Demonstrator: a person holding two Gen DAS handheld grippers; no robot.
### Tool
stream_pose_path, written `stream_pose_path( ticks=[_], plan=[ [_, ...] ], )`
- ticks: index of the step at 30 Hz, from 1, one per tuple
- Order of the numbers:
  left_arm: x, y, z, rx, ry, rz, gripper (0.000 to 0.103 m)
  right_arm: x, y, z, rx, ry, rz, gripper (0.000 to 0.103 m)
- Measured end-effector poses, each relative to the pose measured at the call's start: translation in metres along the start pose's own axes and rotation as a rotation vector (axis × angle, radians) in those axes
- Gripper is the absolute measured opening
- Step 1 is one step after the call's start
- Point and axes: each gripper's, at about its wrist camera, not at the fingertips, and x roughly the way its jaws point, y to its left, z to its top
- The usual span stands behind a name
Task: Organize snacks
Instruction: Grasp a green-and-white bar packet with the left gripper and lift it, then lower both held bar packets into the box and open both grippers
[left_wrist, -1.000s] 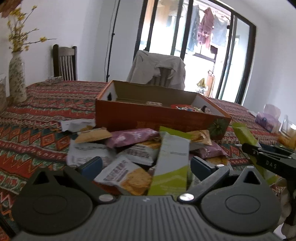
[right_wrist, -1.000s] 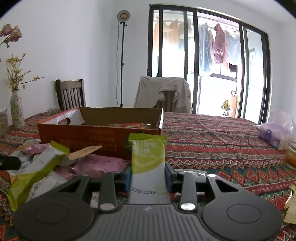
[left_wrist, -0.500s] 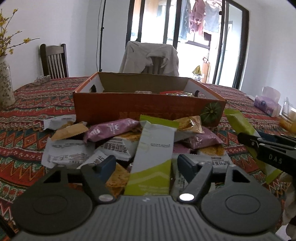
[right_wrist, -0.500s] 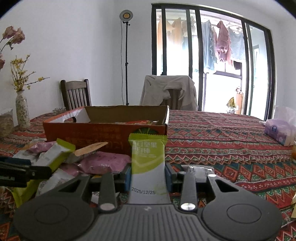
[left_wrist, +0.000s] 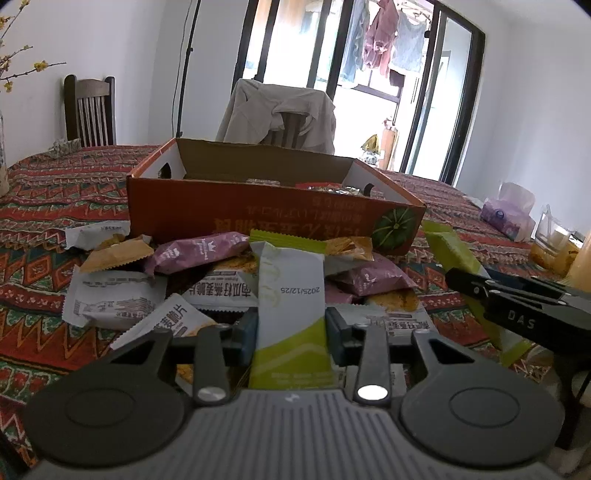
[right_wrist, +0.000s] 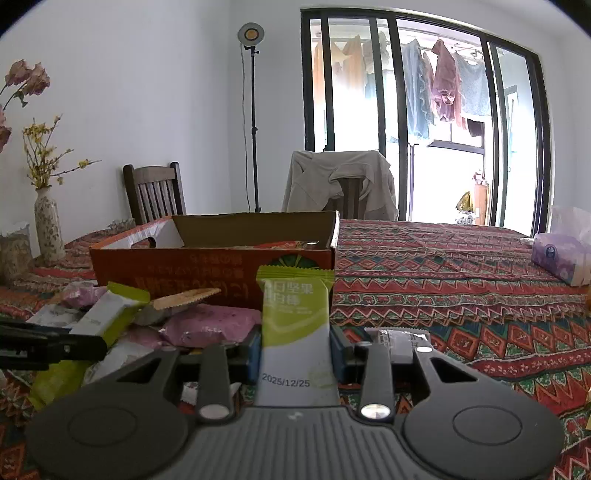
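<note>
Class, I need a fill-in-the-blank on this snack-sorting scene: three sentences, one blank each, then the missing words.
1. The right tool is shut on a green and white snack bar printed with the date ____.
2. The cardboard box behind the snack pile has an outer wall coloured ____.
3. The chair in front of the window is draped with a beige ____.

Missing words: 2025/12/25; orange; jacket
</note>
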Motion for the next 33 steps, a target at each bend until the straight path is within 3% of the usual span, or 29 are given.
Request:
stream_pose_path(
  ticks=[18,33],
  plan=[
    [-0.036,0.004,0.033,0.016,-0.134,-0.011,0.038,0.001,0.005,0.006,-0.024,-0.006,-0.004,0.036],
    [-0.019,0.007,0.094,0.023,-0.221,-0.003,0.038,0.013,0.029,0.077,-0.083,-0.126,0.036,0.036]
  ],
)
